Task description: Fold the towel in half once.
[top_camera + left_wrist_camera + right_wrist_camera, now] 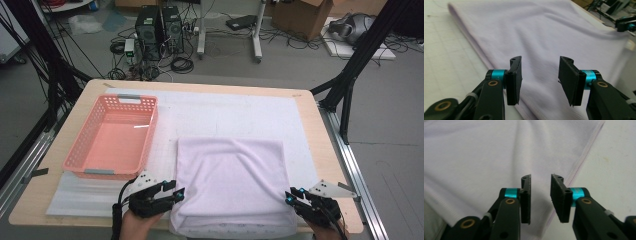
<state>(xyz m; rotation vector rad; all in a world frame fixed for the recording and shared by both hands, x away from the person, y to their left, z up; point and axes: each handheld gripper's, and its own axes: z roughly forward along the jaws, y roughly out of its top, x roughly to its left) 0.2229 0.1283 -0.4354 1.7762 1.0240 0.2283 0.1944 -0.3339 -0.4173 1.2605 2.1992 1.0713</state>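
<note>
A pale lilac cloth (232, 185) lies folded flat on the white mat, towards the table's near edge. My left gripper (176, 190) is at the cloth's near left corner. In the left gripper view the jaws of the left gripper (540, 77) stand open just above the cloth (536, 32), nothing pinched between them. My right gripper (291, 196) is at the near right corner. In the right gripper view the right gripper (541, 195) is open over the stitched hem of the cloth (486, 157), its pads clear of the fabric.
An empty pink plastic basket (112, 137) stands on the left of the table, beside the cloth. The white mat (215, 107) covers most of the wooden tabletop. Black frame legs flank the table; computers, cables and a cardboard box sit on the floor beyond.
</note>
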